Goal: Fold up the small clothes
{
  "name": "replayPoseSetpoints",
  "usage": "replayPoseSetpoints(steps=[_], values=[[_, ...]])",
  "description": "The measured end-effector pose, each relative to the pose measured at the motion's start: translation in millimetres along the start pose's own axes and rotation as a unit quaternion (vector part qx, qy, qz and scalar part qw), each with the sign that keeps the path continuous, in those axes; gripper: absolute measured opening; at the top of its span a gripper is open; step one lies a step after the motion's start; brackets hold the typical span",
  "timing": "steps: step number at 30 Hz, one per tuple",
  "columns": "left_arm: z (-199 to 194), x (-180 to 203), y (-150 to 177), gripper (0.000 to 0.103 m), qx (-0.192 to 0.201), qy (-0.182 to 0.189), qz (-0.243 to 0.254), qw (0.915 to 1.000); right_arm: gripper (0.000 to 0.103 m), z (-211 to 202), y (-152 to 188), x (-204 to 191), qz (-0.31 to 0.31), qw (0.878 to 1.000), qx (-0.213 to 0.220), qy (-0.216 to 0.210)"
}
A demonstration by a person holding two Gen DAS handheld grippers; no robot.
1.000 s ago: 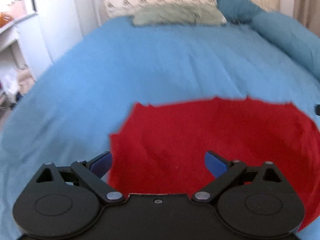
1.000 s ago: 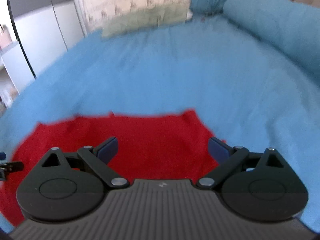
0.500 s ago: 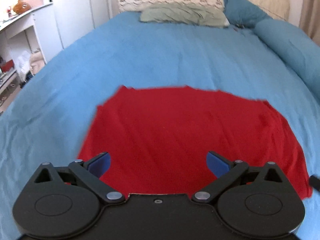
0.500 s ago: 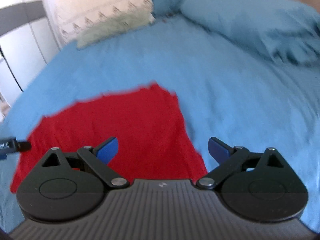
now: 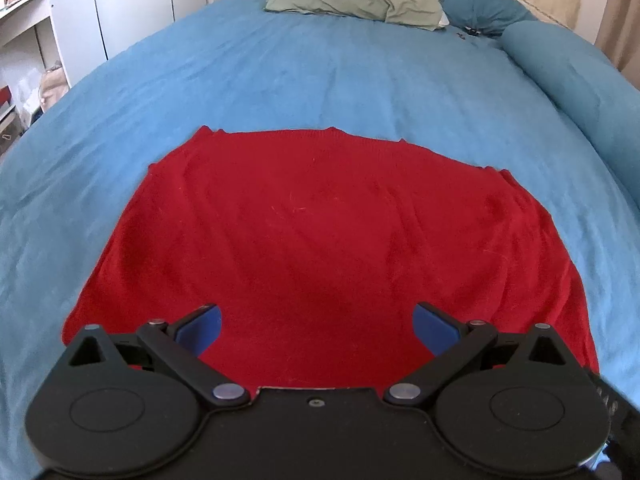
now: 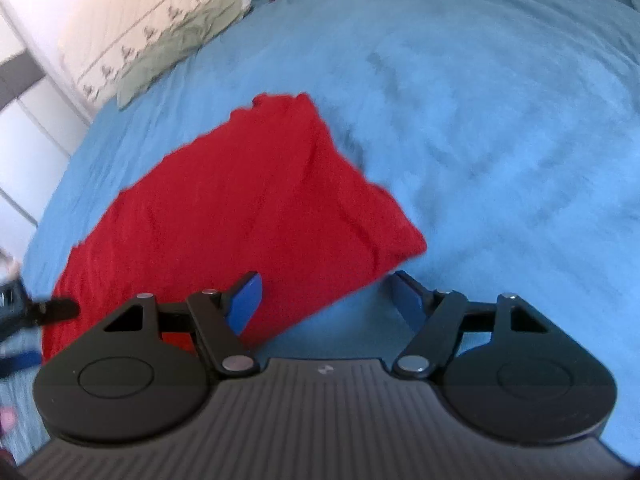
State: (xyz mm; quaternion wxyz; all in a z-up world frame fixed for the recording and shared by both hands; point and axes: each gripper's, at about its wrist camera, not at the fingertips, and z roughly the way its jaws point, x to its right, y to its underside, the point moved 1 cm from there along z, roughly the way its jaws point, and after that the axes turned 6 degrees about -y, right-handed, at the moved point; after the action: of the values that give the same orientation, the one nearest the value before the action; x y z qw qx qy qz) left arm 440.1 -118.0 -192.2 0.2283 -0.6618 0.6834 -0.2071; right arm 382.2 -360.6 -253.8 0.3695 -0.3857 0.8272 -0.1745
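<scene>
Red knitted garment (image 5: 320, 240) lies spread flat on the blue bed cover (image 5: 280, 76), on the near half of the bed. Its far edge is almost straight, with small bumps at the corners, and its near edge goes under the tool in the left wrist view. Some soft wrinkles run over its right part.

In the left wrist view the left gripper (image 5: 318, 326) hangs over the near middle of the garment. Its jaws are spread wide, and only flat red cloth shows between the blue pads (image 5: 200, 328); nothing is pinched, and I cannot tell if the pads touch the cloth.

In the right wrist view the right gripper (image 6: 326, 300) is at the near right corner of the garment (image 6: 224, 208). Its jaws are closing but stand apart at this moment. The left pad is over the red cloth, the right pad is over the blue cover (image 6: 480, 120), and the corner of the garment reaches into the gap between them. The pads do not press on it. This view is a little blurred.

At the far end of the bed lie a green pillow (image 5: 352, 0) and a dark blue pillow (image 5: 480, 4). White cupboards (image 5: 132, 4) stand on the far left.
</scene>
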Motion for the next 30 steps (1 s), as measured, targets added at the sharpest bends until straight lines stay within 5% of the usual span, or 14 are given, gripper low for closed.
replayPoseSetpoints(steps=[6,13,17,20,26,30], values=[[8,-1,-5,0.103,0.005,0.011,-0.008,0.9999,0.077,12,-14,19,0.085,0.996,0.03,-0.005],[52,-15,-18,0.103,-0.016,0.001,0.018,0.9997,0.029,9,-24,11,0.048,0.998,0.026,0.007],[87,-18,-17,0.103,-0.064,0.004,0.027,0.9976,0.024,0,-35,-9,0.018,0.999,0.026,-0.007],[86,-14,-21,0.103,-0.059,0.0,0.045,0.9973,0.023,-12,-49,-39,-0.014,0.999,0.034,-0.027],[59,-66,-48,0.1,-0.041,0.038,0.02,0.9982,0.023,-8,-73,-151,-0.069,0.987,0.019,-0.146],[41,-128,-49,0.1,-0.03,-0.005,0.028,0.9991,0.023,13,-58,-238,-0.119,0.956,-0.038,-0.265]])
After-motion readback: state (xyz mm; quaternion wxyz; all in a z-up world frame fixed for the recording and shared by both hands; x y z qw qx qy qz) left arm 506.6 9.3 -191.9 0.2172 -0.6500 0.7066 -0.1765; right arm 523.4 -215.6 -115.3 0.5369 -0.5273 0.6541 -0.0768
